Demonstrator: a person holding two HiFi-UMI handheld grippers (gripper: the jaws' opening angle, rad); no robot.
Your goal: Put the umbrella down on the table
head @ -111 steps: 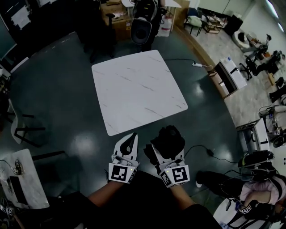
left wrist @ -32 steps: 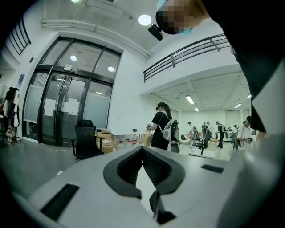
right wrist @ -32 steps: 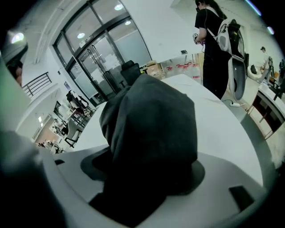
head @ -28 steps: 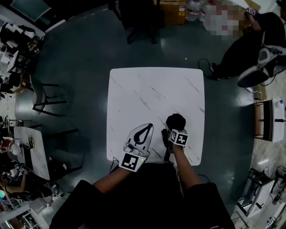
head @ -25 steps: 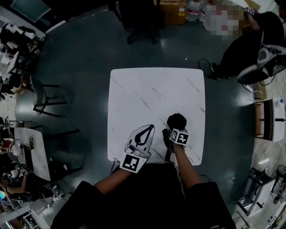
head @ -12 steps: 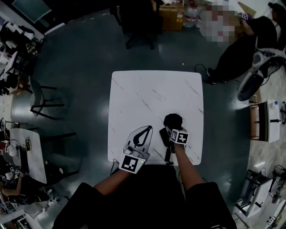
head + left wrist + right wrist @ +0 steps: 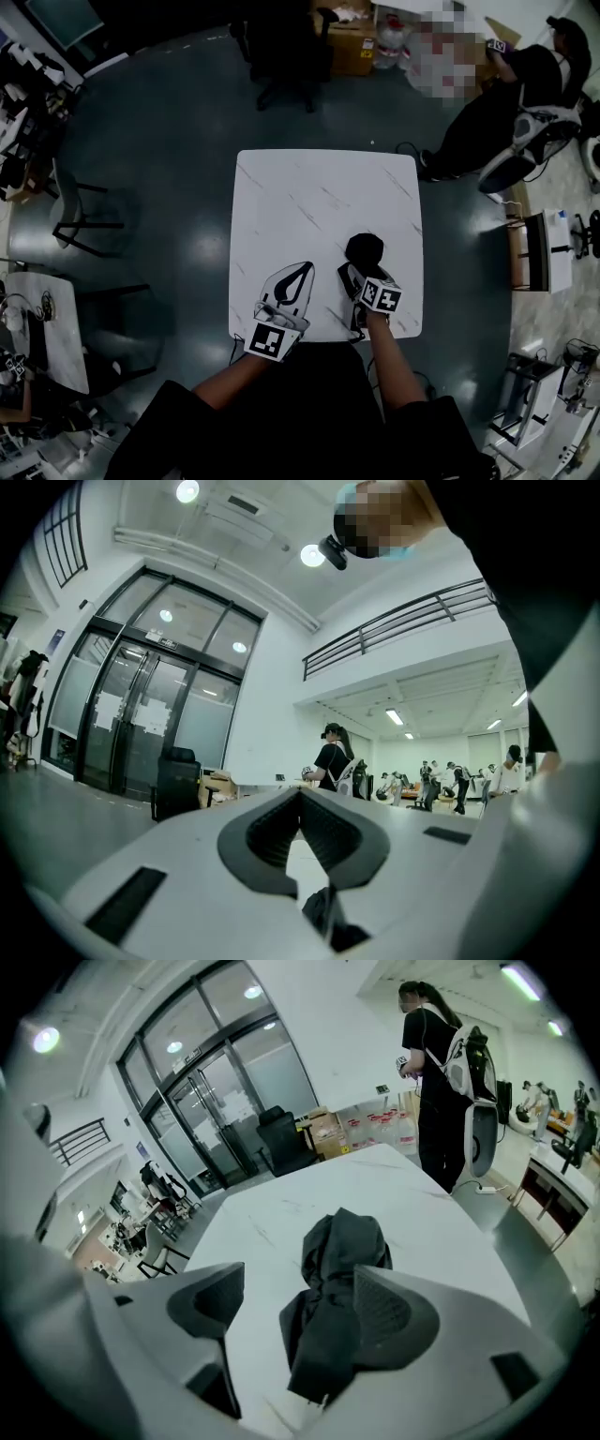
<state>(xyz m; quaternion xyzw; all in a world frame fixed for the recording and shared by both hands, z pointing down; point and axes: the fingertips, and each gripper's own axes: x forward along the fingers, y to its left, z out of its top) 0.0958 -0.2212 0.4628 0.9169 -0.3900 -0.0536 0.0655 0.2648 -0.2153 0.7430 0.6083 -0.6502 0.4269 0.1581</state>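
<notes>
Our right tongs (image 7: 300, 1288) have just been opening and now stand released. The black umbrella (image 7: 339, 1241) lies on the tabletop (image 7: 319, 187) between them (fabric close against one pad). We'd back off straight, without snagging it. Our left tongs (image 7: 302, 272) are clenched and empty.

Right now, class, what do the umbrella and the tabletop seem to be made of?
Umbrella: seemingly thin synthetic fabric, matte black; it lies in soft, crumpled folds. Tabletop: marble or marble-look laminate, smooth white; thin grey veins show, but not which.
</notes>
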